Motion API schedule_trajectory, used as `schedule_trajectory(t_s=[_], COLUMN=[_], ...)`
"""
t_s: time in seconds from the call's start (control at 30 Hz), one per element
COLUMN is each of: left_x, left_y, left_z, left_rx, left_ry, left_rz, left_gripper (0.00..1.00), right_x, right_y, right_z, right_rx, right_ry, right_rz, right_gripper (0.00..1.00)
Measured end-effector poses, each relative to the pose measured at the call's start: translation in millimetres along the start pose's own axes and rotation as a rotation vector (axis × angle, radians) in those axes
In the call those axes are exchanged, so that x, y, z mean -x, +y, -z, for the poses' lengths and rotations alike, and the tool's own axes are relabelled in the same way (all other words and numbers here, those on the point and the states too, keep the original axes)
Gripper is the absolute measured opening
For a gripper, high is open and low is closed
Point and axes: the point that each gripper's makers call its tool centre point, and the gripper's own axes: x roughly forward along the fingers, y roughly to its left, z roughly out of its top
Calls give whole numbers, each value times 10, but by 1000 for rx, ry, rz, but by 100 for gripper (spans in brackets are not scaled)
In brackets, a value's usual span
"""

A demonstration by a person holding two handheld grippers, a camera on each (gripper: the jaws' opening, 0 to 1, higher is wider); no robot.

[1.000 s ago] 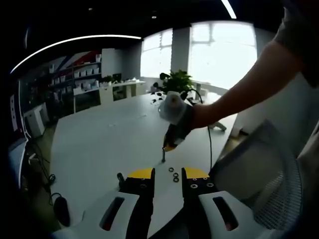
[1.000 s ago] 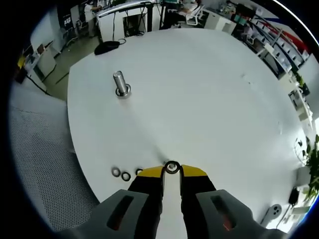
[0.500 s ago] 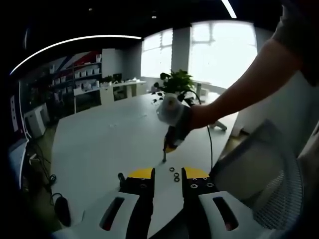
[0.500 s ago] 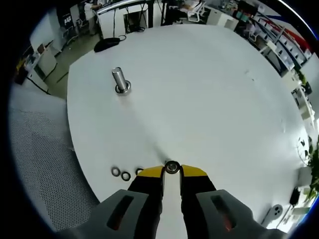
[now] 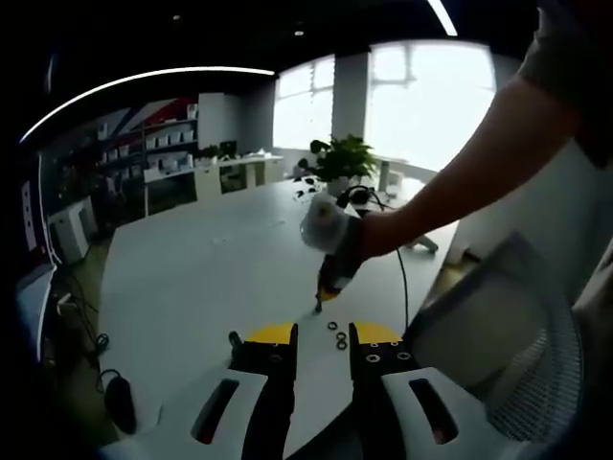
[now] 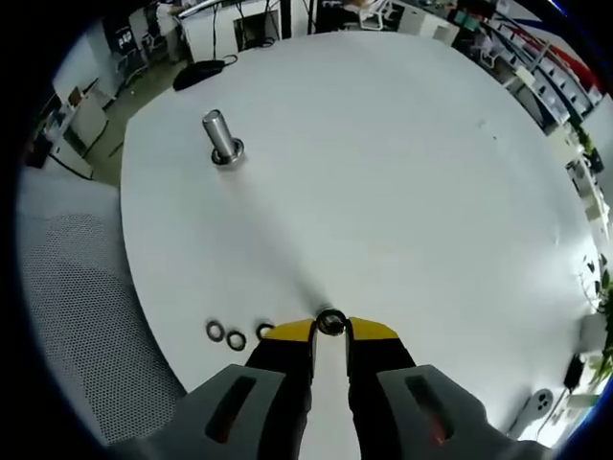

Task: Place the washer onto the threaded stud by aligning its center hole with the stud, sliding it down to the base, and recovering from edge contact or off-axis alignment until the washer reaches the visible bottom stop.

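A steel threaded stud stands upright on the white round table, far from my right gripper. That gripper is shut on a small metal washer, pinched between its yellow tips just above the tabletop. Three loose washers lie to the left of the tips. In the left gripper view, the right gripper points down at the table in a gloved hand, with the loose washers beside it. My left gripper hovers by the table edge, jaws apart and nothing between them. The stud stands left of its tip.
A grey mesh chair sits against the table's near edge, also seen as the chair. A black mouse lies beyond the stud. A potted plant and a cable are at the table's far end.
The right gripper has drawn a little back from the table with the washer held, so the stud sits slightly higher and further left in its view. The left gripper has stayed still.
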Motion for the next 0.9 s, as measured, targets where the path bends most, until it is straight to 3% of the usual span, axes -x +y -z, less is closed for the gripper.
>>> schedule_trajectory(t_s=[0.5,0.9], left_x=[-6,-5], left_y=[22,38], left_z=[21,19], left_rx=[26,40], left_ry=[6,5], left_rz=[6,7], left_gripper=[19,19], right_x=[-217,-221], right_y=[16,-6], right_z=[103,144], right_rx=[-9,-47], right_ry=[40,49], right_rz=[-14,-15], right_gripper=[14,16])
